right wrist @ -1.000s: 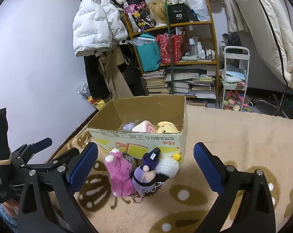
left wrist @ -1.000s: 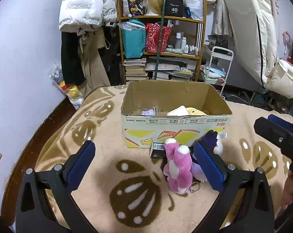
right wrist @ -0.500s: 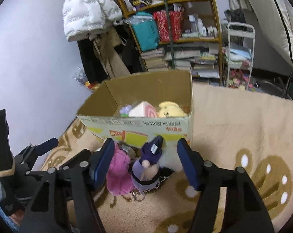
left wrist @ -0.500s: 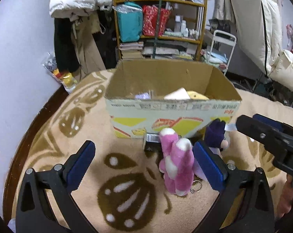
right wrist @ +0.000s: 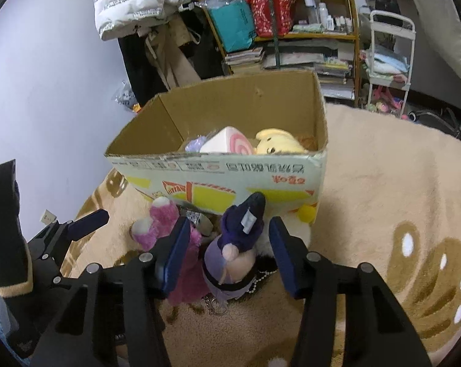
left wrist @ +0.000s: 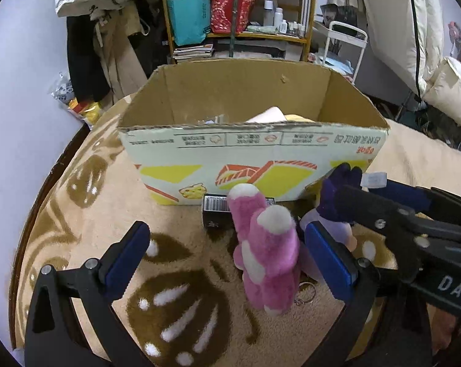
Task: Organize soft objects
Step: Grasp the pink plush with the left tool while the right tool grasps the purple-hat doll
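Cardboard box sits open-topped on the tan rug, a swirl-roll plush and a yellow plush inside it. Just before its near wall stand a pink plush and a purple-hatted doll — close together. The right hand-held gripper brackets the doll, pads partly open with slim gaps on both sides. The left hand-held gripper gapes wide, the pink plush near its right pad. Bare rug lies right of the box.
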